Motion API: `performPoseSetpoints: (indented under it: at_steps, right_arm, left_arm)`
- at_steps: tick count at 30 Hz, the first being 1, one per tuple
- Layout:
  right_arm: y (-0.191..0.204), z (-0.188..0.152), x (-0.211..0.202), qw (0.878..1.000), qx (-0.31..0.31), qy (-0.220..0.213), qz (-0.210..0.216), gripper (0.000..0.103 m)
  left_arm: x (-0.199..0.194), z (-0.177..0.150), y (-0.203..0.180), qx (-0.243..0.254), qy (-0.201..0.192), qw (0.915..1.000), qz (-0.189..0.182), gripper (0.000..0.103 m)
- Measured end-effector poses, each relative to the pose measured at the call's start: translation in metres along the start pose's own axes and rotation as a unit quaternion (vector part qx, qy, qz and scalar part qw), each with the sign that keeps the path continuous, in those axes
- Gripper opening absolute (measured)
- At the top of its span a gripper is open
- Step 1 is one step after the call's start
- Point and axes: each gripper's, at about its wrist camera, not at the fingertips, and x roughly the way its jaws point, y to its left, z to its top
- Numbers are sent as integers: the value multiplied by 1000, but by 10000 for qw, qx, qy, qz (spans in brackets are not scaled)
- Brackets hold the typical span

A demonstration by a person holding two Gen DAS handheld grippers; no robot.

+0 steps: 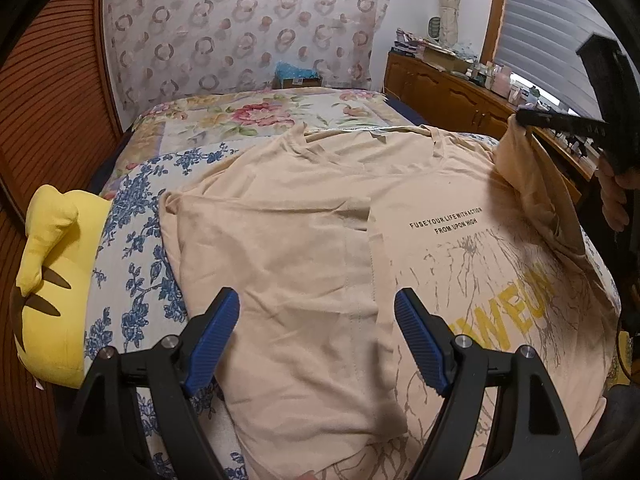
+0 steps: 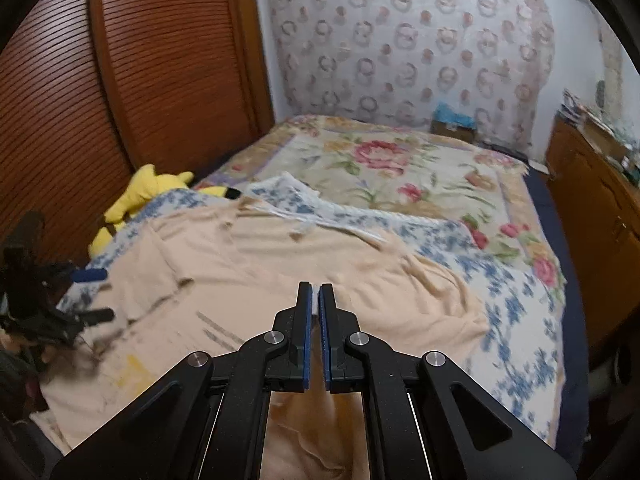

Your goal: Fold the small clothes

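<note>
Against the ribbed reddish-brown wooden wardrobe door (image 1: 48, 92) on the far left, a bright yellow plush toy with dark brown stripes (image 1: 52, 280) lies at the edge of the bed (image 2: 540, 204). Beside it stretches the white bedspread printed with blue flowers (image 1: 136, 248), and beyond that a cream quilt with big pink roses (image 1: 256, 114) reaches toward the wall hanging patterned with pale rings (image 1: 240, 24). The pale peach cotton T-shirt (image 1: 288, 248) is spread across the blue-flowered bedspread, its left side already folded inward so a plain panel covers part of the chest. To the right of that fold the small black lettering (image 1: 446, 222) and the larger yellow letters (image 1: 516, 312) show, amid a grey branching print. The left hand-held gripper (image 1: 316, 304) hangs just above the folded panel with its blue ribbed pads (image 1: 218, 332) spread wide and nothing between them. Further right, the right hand-held gripper (image 2: 315, 292) has its jaws pressed together on the shirt's right edge, a thin strip of fabric caught between the pads, and that side of the garment is lifted off the bed into a drooping flap (image 1: 532, 176). A hand (image 1: 614, 196) grips its black handle. Behind, along the right wall, a carved wooden dresser (image 1: 452, 88) carries a clutter of small bottles and boxes below a window blind (image 1: 544, 24).
</note>
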Motion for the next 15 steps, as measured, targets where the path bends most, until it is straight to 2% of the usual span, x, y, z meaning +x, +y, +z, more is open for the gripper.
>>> performPoseSetpoints:
  at_steps: [1,2,3,5,9,15]
  right_arm:
    - [3,3,2,10000,-23,-30,67,1]
    - [7,6,4,9999,-40,-70,94,8]
    - [10,9,5,9999,-54,-92,81,26]
    - [14,10,5,9999,-98,-80,-51,34]
    - [8,-5,-8,10000,-45,-54,-50,34]
    - [2,-65,-16,9980,-63,595,-224,29]
  left_arm:
    - [0,0,0,-3,-9,10000,-2,80]
    - [-1,0,0,-6,-23,10000,-7,80]
    - [-2,0,-1,-14,-23,10000,-14,80]
    - [-4,0,-1,-16,-41,10000,-20,80]
    - [-10,1,-3,10,-93,9999,-35,80]
    - [-15,2,-7,-9,-159,9998,-73,80]
